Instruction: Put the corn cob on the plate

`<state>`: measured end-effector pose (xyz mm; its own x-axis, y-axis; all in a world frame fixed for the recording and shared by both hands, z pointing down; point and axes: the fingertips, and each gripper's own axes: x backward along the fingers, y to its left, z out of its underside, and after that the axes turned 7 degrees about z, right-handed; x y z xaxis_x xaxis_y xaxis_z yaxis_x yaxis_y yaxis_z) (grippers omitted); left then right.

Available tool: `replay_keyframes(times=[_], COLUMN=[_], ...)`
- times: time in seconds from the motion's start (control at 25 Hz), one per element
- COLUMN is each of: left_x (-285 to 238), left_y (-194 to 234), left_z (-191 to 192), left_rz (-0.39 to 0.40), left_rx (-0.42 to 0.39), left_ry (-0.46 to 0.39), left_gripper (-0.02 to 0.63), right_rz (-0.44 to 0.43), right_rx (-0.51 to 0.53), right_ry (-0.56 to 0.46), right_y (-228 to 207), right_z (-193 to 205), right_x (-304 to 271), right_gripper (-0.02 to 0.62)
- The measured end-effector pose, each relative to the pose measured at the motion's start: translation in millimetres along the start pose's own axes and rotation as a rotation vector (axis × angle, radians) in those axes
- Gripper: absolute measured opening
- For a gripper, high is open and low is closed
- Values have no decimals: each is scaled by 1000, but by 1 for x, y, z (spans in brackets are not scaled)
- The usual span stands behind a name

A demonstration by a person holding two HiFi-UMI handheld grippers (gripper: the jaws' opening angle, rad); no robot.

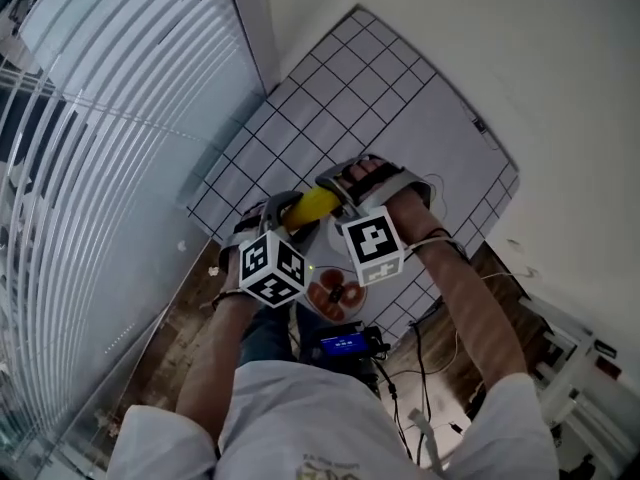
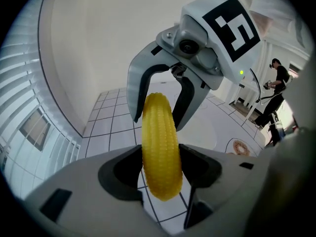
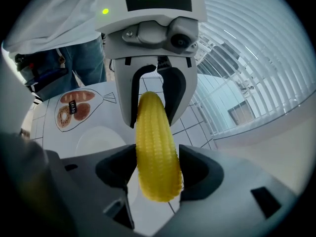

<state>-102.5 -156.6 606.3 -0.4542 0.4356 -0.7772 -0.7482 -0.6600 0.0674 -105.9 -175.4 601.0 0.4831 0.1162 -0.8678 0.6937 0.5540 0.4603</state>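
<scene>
A yellow corn cob (image 1: 312, 206) hangs in the air between my two grippers, one at each end. In the left gripper view the cob (image 2: 159, 147) has its near end pinched in my left gripper (image 2: 160, 169), and the right gripper (image 2: 160, 113) is closed round the far end. The right gripper view mirrors this: my right gripper (image 3: 158, 169) clamps the near end of the cob (image 3: 155, 147), and the left gripper (image 3: 153, 113) grips the far tip. A white round plate (image 3: 96, 138) lies on the mat below, also visible as the plate (image 2: 210, 130) past the cob.
A white mat with a dark grid (image 1: 380, 98) covers the table. A printed picture of doughnuts (image 3: 73, 110) lies on the mat near the plate. Window blinds (image 1: 90, 118) fill the left side. A person (image 2: 276, 83) stands in the background.
</scene>
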Motion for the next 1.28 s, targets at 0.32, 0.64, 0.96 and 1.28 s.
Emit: replay_keyframes(times=[0.32,0.64,0.96,1.28], left_x=[-23,-48,-58,-59], left_y=[-19,-45,-55,-58], left_z=[-29,-49,-56,-56], left_rz=[51,103,115,116], left_rx=[-72,-114,-122,-114], left_ry=[3,19,39,51], left_gripper=[239,238,239,238], right_rz=[16,13,9,2], right_rx=[-80,-144,-167,-173], right_ry=[50,80,79,68], right_y=[20,47,59,63], right_z=[34,63,74,75], right_x=[18,32,36,36], right_gripper=[272,272,272,272])
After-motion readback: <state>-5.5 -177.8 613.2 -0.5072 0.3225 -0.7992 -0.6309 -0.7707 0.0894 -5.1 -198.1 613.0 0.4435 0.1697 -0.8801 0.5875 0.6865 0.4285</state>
